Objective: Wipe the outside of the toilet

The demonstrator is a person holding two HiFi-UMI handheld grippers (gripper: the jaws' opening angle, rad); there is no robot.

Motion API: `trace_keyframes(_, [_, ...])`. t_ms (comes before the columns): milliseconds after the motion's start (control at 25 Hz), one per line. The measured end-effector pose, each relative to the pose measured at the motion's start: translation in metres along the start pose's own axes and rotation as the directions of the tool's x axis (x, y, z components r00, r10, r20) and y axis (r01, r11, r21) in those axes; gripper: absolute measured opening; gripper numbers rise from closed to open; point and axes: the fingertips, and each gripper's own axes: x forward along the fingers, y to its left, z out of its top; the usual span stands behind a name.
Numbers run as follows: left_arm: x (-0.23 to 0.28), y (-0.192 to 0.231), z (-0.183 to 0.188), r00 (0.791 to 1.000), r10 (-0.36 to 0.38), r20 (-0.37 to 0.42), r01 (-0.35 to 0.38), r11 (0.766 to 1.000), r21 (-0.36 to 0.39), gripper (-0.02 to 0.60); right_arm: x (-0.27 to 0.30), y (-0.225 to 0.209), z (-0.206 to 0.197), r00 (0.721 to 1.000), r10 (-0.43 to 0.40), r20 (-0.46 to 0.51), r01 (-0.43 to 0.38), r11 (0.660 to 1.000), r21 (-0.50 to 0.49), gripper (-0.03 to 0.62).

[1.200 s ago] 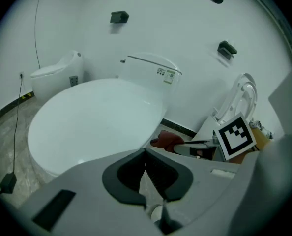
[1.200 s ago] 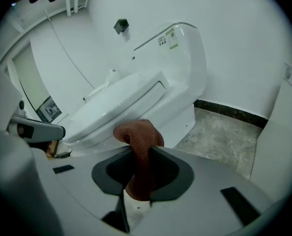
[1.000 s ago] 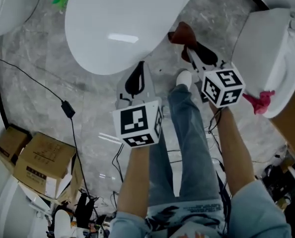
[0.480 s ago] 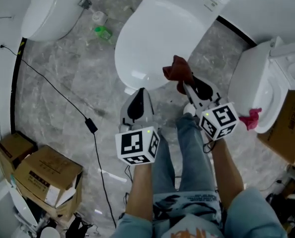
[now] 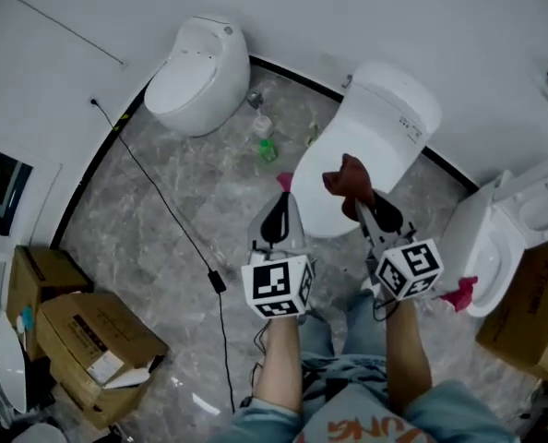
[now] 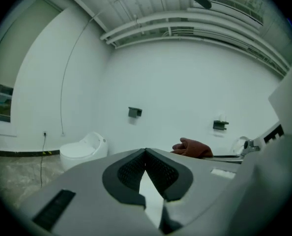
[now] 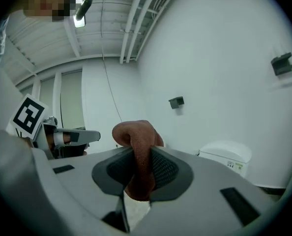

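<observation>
Toilet [image 5: 385,127], white and glossy with its lid down, is standing against the wall just ahead of both grippers in the head view. The right gripper [image 7: 142,151] view is adding what that view lacks: jaws clamping a rust-brown cloth [image 7: 133,132]. The left gripper [image 6: 146,154] is holding its jaws pressed together, nothing between.

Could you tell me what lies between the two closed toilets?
In the head view, a green bottle and a clear bottle stand between the left toilet and the middle toilet.
</observation>
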Motion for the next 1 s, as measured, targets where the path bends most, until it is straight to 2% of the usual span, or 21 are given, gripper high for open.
trace_keyframes(160, [-0.035, 0.029, 0.078, 0.992, 0.086, 0.095, -0.089, 0.996, 0.026, -0.002, 0.005, 0.045, 0.071, 0.996, -0.005, 0.088, 0.007, 1.000, -0.022, 0.081])
trace_keyframes(320, [-0.067, 0.037, 0.120, 0.981, 0.120, 0.153, -0.129, 0.990, 0.054, -0.002, 0.000, 0.080, 0.121, 0.988, 0.024, 0.153, -0.011, 0.996, -0.089, 0.081])
trace_keyframes(600, [-0.071, 0.028, 0.155, 0.969, 0.099, 0.226, -0.127, 0.985, 0.113, -0.002, -0.003, 0.079, 0.160, 0.979, -0.003, 0.203, 0.048, 0.975, -0.217, 0.077])
trace_keyframes(880, [-0.058, 0.014, 0.165, 0.964, 0.076, 0.254, -0.098, 0.992, 0.078, -0.002, -0.009, 0.062, 0.177, 0.979, 0.001, 0.206, 0.050, 0.969, -0.244, 0.078])
trace_keyframes(1000, [-0.060, 0.008, 0.171, 0.955, 0.093, 0.281, -0.130, 0.985, 0.114, -0.002, -0.011, 0.059, 0.179, 0.978, 0.011, 0.210, 0.042, 0.969, -0.245, 0.078])
